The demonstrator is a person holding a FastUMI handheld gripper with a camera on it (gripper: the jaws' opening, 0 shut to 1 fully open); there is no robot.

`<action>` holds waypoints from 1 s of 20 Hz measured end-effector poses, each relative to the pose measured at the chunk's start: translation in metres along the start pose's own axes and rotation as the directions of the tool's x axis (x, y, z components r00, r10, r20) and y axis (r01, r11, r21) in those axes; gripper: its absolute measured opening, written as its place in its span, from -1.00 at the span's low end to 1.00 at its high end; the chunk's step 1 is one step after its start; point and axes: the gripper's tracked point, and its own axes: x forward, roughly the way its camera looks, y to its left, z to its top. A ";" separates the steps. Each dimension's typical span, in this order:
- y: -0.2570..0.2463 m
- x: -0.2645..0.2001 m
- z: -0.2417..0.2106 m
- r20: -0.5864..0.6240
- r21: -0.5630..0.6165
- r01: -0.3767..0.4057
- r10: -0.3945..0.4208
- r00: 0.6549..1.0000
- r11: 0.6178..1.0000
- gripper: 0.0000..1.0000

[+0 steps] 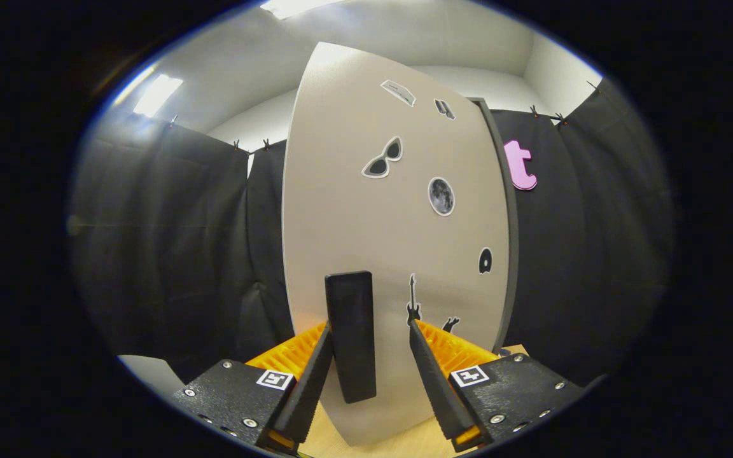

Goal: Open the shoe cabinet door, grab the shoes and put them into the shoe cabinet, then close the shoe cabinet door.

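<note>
Gripper view: my gripper [371, 356], jaws apart, straddles the dark upright handle [350, 336] on the shoe cabinet door [398, 235] just ahead. Door looks stiff and light; the handle's midsection seems the best hold.

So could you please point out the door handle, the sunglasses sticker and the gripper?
door handle [350, 334], gripper view, middle of the bar.
sunglasses sticker [382, 158], gripper view, bridge between lenses.
gripper [369, 334], gripper view, midway between fingertips, open around handle.

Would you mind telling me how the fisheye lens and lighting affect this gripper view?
Gripper view: the cabinet door bows outward, its edges curved; its top washes out pale under ceiling lights; the handle between the open gripper fingers stays sharp.
</note>
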 end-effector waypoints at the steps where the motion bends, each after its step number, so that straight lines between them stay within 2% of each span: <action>1: 0.006 0.011 -0.001 -0.003 0.007 -0.014 0.014 1.000 1.000 0.51; 4: 0.016 0.035 -0.003 -0.004 0.002 -0.025 0.025 1.000 1.000 0.57; 11: 0.030 0.092 -0.003 0.012 0.013 0.009 -0.009 1.000 1.000 0.60; 20: 0.031 0.130 -0.003 0.023 -0.029 0.074 -0.073 0.997 0.997 0.58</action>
